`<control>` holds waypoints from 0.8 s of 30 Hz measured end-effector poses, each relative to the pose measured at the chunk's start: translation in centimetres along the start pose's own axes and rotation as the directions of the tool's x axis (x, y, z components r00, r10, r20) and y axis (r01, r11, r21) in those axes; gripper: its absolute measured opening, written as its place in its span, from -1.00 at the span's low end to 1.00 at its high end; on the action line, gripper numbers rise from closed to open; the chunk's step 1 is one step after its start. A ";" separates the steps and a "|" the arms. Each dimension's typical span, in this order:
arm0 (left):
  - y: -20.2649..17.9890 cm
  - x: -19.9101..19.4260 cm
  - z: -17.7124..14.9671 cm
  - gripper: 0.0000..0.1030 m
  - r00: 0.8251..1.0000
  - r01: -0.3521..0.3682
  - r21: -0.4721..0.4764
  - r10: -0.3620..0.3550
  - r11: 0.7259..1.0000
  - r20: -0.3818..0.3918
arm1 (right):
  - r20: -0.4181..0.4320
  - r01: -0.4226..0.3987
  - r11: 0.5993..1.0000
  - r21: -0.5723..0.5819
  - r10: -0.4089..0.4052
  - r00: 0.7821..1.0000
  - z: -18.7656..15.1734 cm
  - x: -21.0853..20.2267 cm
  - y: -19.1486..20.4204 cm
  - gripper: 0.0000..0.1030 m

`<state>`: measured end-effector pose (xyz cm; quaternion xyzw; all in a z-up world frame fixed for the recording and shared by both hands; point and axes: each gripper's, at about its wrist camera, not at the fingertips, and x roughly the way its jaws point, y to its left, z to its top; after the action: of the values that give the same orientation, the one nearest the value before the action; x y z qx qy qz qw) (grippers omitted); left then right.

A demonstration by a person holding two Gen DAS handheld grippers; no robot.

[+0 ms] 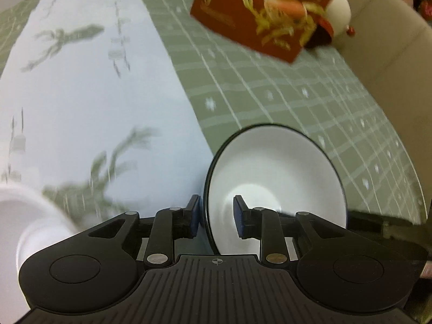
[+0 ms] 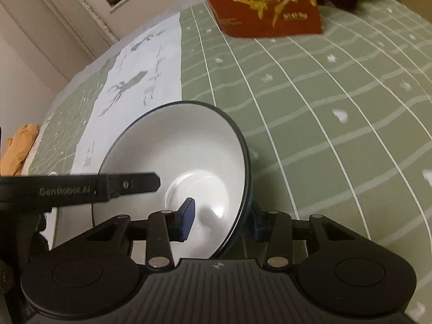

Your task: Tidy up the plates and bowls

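A white bowl with a dark rim (image 1: 272,178) (image 2: 183,162) is held above the green tablecloth. My left gripper (image 1: 216,216) straddles its left rim, one pad outside and one inside, with a gap showing around the rim. My right gripper (image 2: 221,221) straddles its right rim, one blue pad inside and one outside. The left gripper's finger (image 2: 129,185) shows in the right wrist view, reaching over the bowl's left side. Another white dish (image 1: 24,216) lies at the lower left of the left wrist view, blurred.
A green grid-patterned tablecloth (image 1: 297,94) (image 2: 324,108) covers the table, with a white printed runner (image 1: 81,94) (image 2: 140,81) on its left. A red printed box (image 1: 256,13) (image 2: 264,5) stands at the far side. An orange cloth (image 2: 19,145) lies at the left edge.
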<state>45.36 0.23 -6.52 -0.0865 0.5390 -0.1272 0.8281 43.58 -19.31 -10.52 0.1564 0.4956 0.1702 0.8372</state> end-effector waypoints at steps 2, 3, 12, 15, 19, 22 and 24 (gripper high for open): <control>-0.7 -0.4 -1.4 -0.46 1.000 -0.010 0.017 0.011 1.000 -0.027 | -0.016 -0.017 1.000 0.000 0.017 1.000 -0.7 -1.1 -0.4 -0.21; -1.1 -0.4 -1.9 -0.46 0.999 -0.013 0.027 0.014 1.000 -0.036 | -0.021 -0.023 1.000 -0.002 0.023 1.000 -1.1 -1.6 -0.5 -0.21; -1.7 1.3 -2.7 -0.48 0.998 0.022 0.043 -0.019 0.999 -0.056 | -0.062 0.016 1.000 -0.020 -0.017 0.998 -2.6 -1.8 -1.2 -0.20; -1.7 2.1 -2.6 -0.48 0.998 0.013 0.047 -0.010 0.999 -0.058 | -0.059 0.013 1.000 0.008 -0.012 0.998 -2.5 -1.3 -1.3 -0.18; -1.4 2.1 -2.1 -0.48 0.999 0.021 0.039 -0.019 0.999 -0.047 | -0.054 0.037 0.999 0.007 -0.037 0.998 -2.3 -1.1 -0.9 -0.18; -1.8 1.7 -2.3 -0.48 0.999 -0.004 0.059 0.006 0.998 -0.042 | -0.049 0.046 0.999 0.017 -0.045 0.998 -2.1 -1.1 -0.5 -0.18; -2.0 0.9 -2.6 -0.48 0.999 -0.009 0.064 0.012 0.998 -0.039 | -0.037 0.056 0.998 0.004 -0.056 0.998 -2.2 -1.5 -0.1 -0.18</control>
<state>43.12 -1.98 -7.81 -0.0545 0.5513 -0.1418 0.8203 40.95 -19.86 -10.41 0.1412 0.5158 0.1483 0.8319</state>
